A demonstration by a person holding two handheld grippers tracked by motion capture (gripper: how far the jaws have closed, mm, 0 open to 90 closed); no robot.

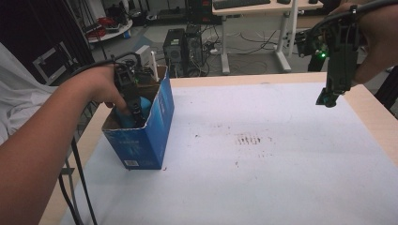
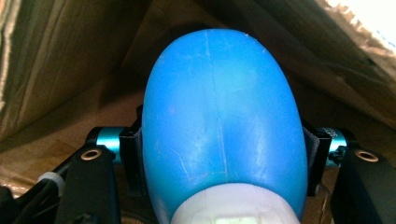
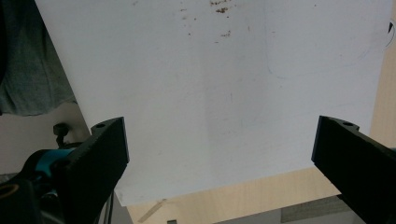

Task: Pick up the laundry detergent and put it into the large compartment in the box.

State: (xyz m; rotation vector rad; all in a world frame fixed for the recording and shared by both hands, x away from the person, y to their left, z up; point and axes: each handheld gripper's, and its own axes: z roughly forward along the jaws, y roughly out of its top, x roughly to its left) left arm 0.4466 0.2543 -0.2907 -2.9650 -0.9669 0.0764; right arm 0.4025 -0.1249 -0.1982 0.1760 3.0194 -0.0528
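Observation:
A blue cardboard box (image 1: 157,126) stands open-topped near the table's left edge. My left gripper (image 1: 133,110) reaches down into it, shut on a rounded blue object (image 1: 145,105) with a white end. In the left gripper view that blue object (image 2: 219,121) sits squeezed between both black jaws, with the box's brown inner walls (image 2: 56,70) all around. My right gripper (image 1: 331,98) hangs above the table's far right side, pointing down. In the right gripper view its jaws stand wide apart with nothing between them over the white sheet (image 3: 224,84).
A white sheet (image 1: 263,154) covers most of the wooden table (image 1: 375,112), with a patch of dark specks (image 1: 248,139) near its middle. A white stick-like item (image 1: 153,63) rises from the box's far end. Computer towers (image 1: 180,49) and desks stand on the floor behind the table.

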